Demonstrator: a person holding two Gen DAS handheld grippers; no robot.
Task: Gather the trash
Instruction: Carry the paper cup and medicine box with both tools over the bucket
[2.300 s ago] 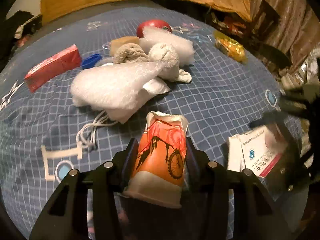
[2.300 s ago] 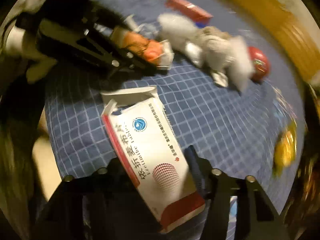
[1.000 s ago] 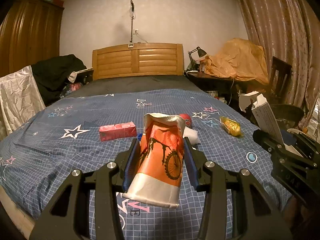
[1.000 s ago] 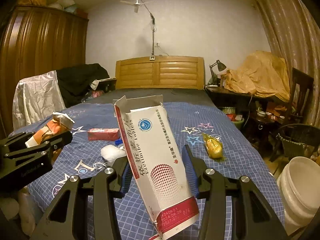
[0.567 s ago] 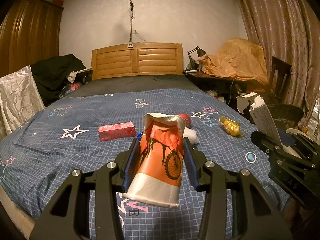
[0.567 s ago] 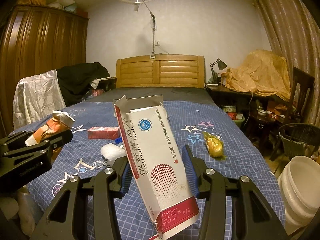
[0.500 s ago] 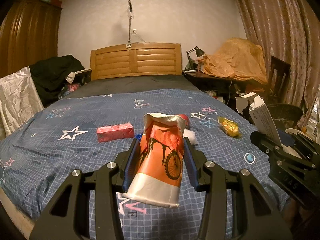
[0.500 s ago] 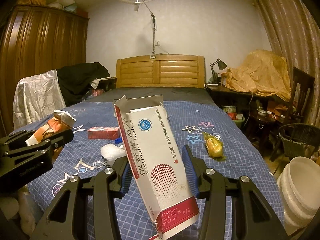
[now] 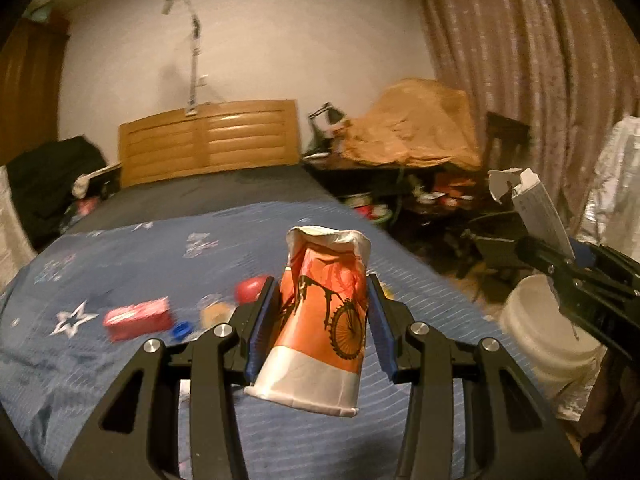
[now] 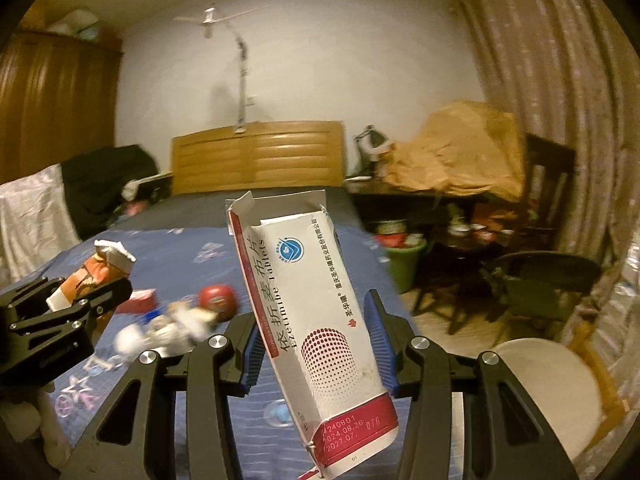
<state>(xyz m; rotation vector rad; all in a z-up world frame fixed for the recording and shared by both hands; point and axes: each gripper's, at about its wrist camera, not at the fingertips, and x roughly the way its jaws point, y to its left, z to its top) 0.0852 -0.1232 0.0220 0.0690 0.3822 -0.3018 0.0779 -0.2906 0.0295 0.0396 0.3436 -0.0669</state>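
Two items held, bucket to the right

Left tongs (image 9: 320, 320) clamp crushed paper cup (image 9: 316, 328), upright. Right tongs (image 10: 316, 340) clamp opened tablet carton (image 10: 308, 320), long axis near upright. White bucket (image 10: 548, 392) stands beside the bed (image 9: 120, 360), nearer the right tongs; probable drop point.

One paper cup (image 9: 320, 320), one tablet box (image 10: 316, 320), one red packet (image 9: 136, 318), one white bucket (image 9: 548, 340).

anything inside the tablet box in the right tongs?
The tablet box, clamped in the right tongs, has its top flap torn open, showing only a bare inner wall. Anything deeper down is hidden by the box's walls.
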